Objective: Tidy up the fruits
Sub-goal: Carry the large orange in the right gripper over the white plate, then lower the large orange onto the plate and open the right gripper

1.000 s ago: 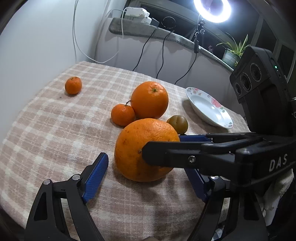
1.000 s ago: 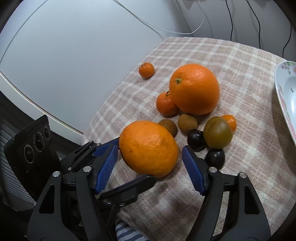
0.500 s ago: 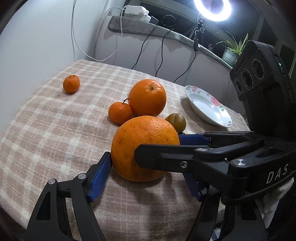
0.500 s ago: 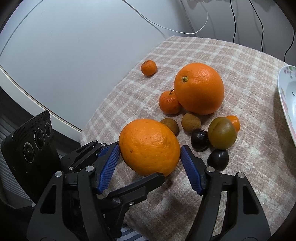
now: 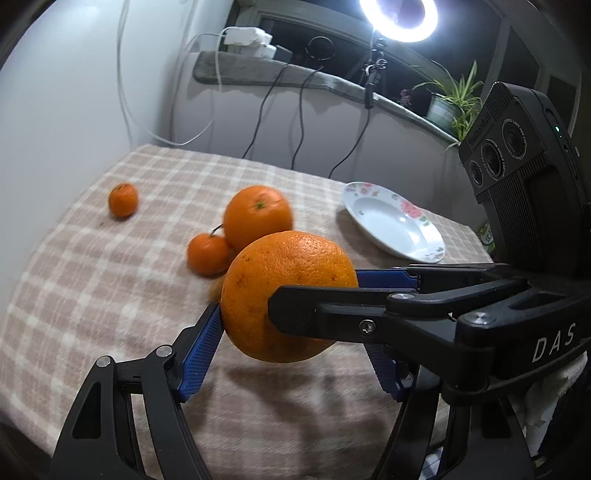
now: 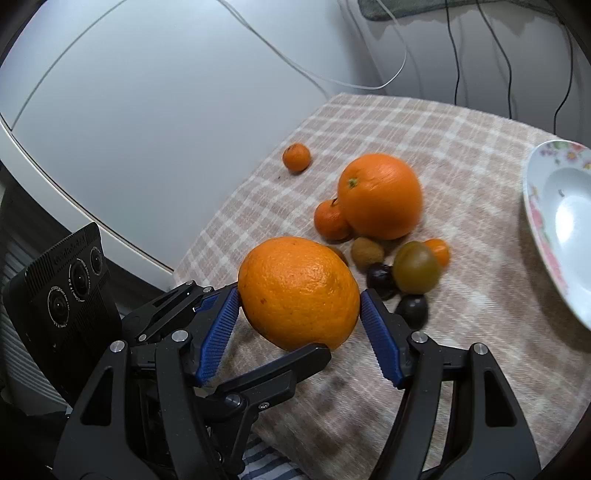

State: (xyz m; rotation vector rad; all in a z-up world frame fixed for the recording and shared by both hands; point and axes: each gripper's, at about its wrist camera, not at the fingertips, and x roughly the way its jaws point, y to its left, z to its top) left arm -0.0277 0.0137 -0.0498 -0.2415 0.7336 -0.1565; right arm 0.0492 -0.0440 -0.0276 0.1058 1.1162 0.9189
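A large orange (image 5: 290, 295) is held off a checked tablecloth (image 5: 92, 280), with a shadow on the cloth beneath it; two handheld grippers close on it at once. The left gripper (image 5: 291, 332) presses its blue pads against the fruit's two sides, jaws clamped on it; the right gripper (image 6: 299, 306) reaches in across it and also squeezes the same orange between its ribbed blue pads (image 6: 218, 328), jaws shut on the fruit.

Behind the held orange, a second large orange (image 6: 380, 195) sits on the cloth, touching a small mandarin (image 6: 331, 220) at its left; another small mandarin (image 6: 296, 157) lies well apart, near the cloth's far-left edge. Beside the second orange, in the right wrist view, is a cluster of little fruits: a brownish round one (image 6: 366, 252), an olive-green one (image 6: 416, 267), a small orange one (image 6: 439, 251) tucked behind it, and two dark ones (image 6: 380, 276); the cluster lies just beyond the right gripper's tip.

A white plate with a floral rim (image 5: 393, 227) stands on the right side of the cloth, apart from all fruit. A lit ring light (image 5: 399, 18) and a potted plant (image 5: 448, 99) stand on a ledge behind.
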